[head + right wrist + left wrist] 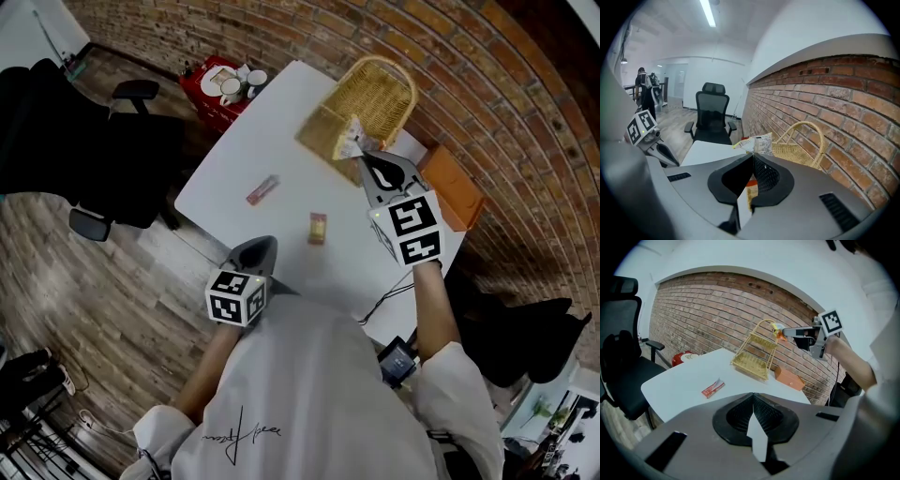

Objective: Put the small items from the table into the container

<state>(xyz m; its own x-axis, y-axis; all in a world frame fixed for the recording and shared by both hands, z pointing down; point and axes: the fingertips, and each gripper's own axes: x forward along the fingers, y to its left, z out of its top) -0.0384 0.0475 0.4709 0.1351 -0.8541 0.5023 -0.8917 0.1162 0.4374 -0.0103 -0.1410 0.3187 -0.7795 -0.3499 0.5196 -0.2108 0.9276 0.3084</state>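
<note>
At the far right of the table [281, 131], the head view shows the right gripper [362, 157] clamped on a packet [350, 142] just beside the basket [380, 89]; a red wrapper [262, 190] and a yellow sachet [318, 228] lie mid-table, not yet collected. The left gripper view shows the left gripper [753, 397] closed and empty. The right gripper view shows the packet pinched, with the basket just beyond.

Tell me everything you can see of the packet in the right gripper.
The packet is a small, flat, crinkled sachet, pale silvery-white with a yellow edge and dark print too small to read. It looks like foil or plastic film. The right gripper is shut on one end, so most of it sticks out past the jaw tips. It hangs in the air, clear of the white table, close to the wicker basket but not inside it. Nothing else touches it.
</note>
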